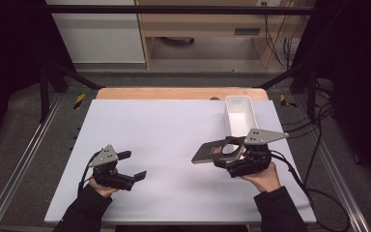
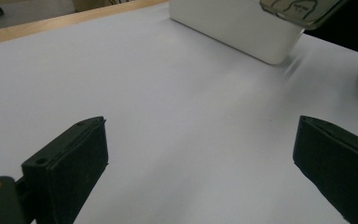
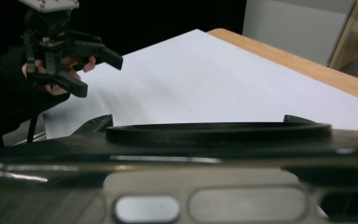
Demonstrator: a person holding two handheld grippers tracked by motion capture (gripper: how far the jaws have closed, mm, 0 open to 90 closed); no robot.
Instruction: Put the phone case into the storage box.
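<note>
A: Nearest, the right claw (image 1: 229,155) grips a flat scale (image 1: 211,152), its length pointing left.
B: And the bin (image 1: 240,116)?
A: Just beyond it on the desk (image 1: 164,130); left claw (image 1: 131,165) wide, well apart.

Your left black two-jaw gripper (image 1: 128,165) sits low at the near left, jaws spread wide with nothing between them; your left hand (image 1: 98,186) grips it from beneath, dark sleeve entering from the bottom edge; its grey three-cornered plate faces up. Your right black two-jaw gripper (image 1: 230,155) is raised at the near right, pointing left, jaws closed in on a flat load; your right hand (image 1: 263,178) holds it from below, forearm angled inward; both cables trail back toward you.
</note>
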